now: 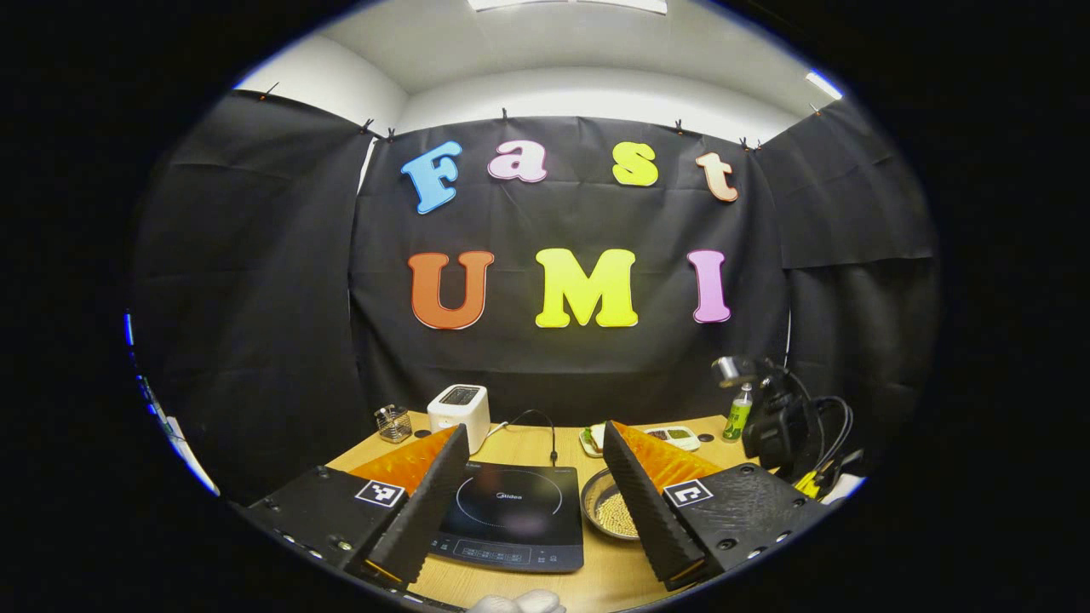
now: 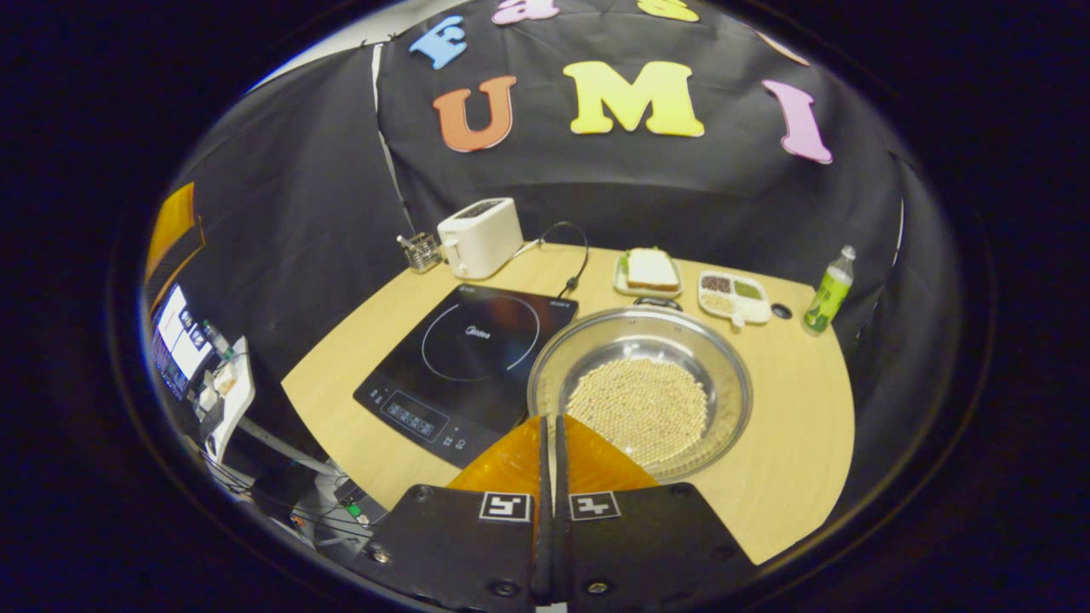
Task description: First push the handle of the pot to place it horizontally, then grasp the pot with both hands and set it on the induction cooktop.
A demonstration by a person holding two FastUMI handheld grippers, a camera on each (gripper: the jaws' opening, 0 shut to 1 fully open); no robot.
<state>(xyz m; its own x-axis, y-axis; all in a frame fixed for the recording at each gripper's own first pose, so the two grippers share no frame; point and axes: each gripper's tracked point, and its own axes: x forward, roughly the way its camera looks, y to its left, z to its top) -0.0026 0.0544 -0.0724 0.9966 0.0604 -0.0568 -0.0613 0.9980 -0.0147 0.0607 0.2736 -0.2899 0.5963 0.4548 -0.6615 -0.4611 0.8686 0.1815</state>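
A round metal pot [image 2: 596, 358] holding pale beans stands on the wooden table [image 2: 792, 443], just right of the black induction cooktop [image 2: 477, 349]. A small dark handle [image 2: 656, 302] shows at the pot's far rim. My right gripper [image 2: 549, 421] is shut with nothing in it, and its tips hover over the near left rim of the pot, beside the cooktop's corner. My left gripper [image 1: 535, 426] is open wide and low at the table's front. The cooktop [image 1: 511, 511] lies between its fingers, and the pot [image 1: 606, 511] is partly hidden behind one of them.
At the back stand a white toaster [image 2: 481, 237], a wire holder [image 2: 421, 251], a plate with a sandwich [image 2: 651, 271], a divided dish [image 2: 732, 295] and a green bottle [image 2: 828, 294]. A black rig with cables [image 1: 779, 426] sits at the right. A gloved hand [image 1: 519, 603] shows below.
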